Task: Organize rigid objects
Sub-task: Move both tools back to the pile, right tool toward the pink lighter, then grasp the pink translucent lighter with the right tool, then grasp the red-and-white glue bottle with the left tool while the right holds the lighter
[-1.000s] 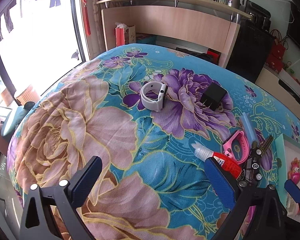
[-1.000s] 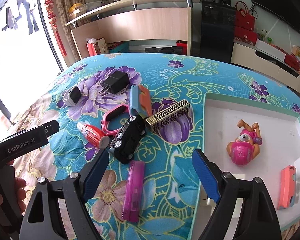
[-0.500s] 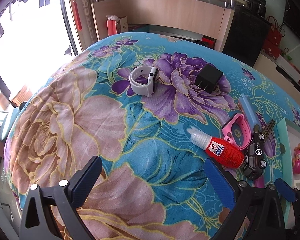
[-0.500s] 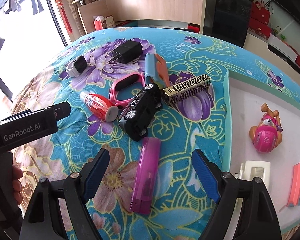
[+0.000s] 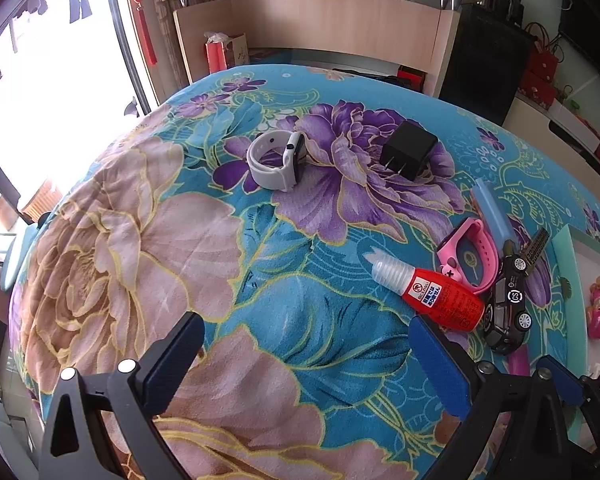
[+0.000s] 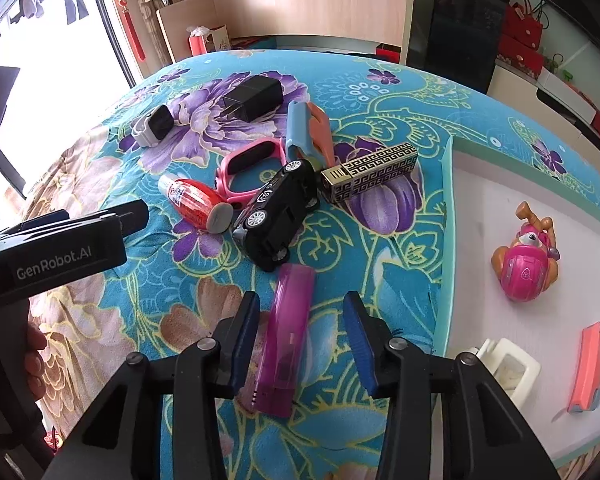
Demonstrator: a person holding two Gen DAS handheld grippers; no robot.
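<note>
- Hovering over the floral blanket (image 5: 132,240), left gripper (image 5: 304,344) spread wide and empty, apparently waiting; red bottle (image 5: 440,296) just beside its right finger.
- Straddling the purple case (image 6: 286,336), right gripper (image 6: 300,340) spread but not touching, likely lined up to carry it into the white tray (image 6: 484,208).

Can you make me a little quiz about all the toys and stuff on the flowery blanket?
1. True or false: the right gripper has its fingers on either side of the purple case.
2. Which thing touches the black toy car? A) white smartwatch B) red glue bottle C) black charger
3. Fill in: the pink puppy toy lies inside the white ____.

Key: 1 true. 2 B. 3 tray.
</note>
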